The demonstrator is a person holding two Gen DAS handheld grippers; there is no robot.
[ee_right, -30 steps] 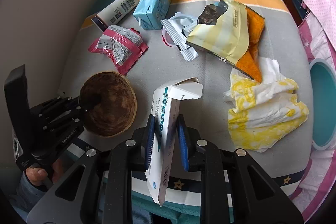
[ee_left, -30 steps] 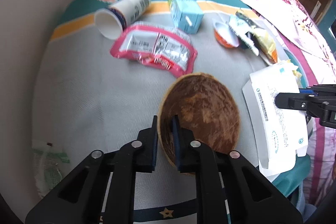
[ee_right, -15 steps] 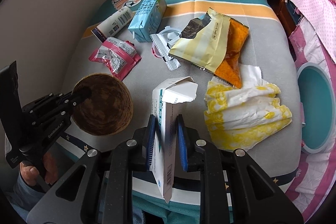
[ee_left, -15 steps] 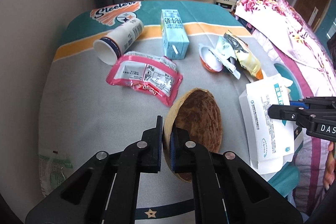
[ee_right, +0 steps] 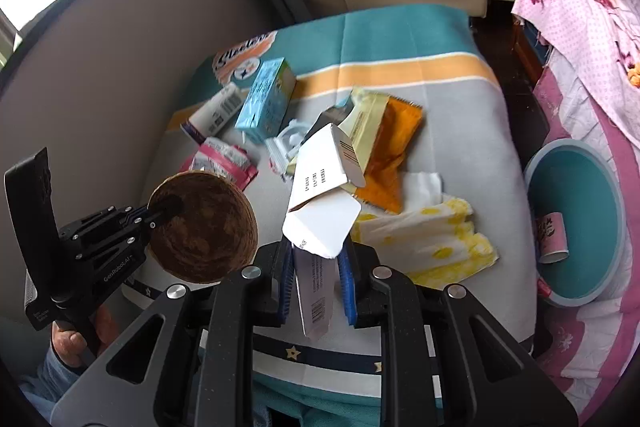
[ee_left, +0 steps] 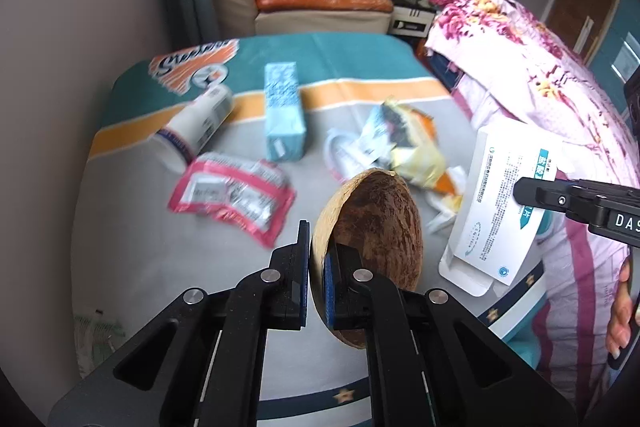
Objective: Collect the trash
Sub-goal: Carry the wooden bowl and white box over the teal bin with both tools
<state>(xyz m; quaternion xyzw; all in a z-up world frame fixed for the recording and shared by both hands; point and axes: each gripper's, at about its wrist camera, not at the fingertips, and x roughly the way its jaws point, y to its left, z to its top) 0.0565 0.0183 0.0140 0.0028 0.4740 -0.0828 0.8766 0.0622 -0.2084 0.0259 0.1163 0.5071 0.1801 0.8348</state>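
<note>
Blanket-covered bed [ee_right: 460,131] carries carton [ee_right: 266,101], wrappers [ee_right: 380,147].

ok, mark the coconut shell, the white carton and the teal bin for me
coconut shell [ee_left: 380,223]: left wrist view, brown inner face.
white carton [ee_right: 320,171]: right wrist view, upper printed panel.
teal bin [ee_right: 576,183]: right wrist view, bare inner wall.

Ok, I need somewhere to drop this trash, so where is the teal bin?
The teal bin sits low at the right edge of the right wrist view, beside the bed past the yellow-stained tissue.
</note>
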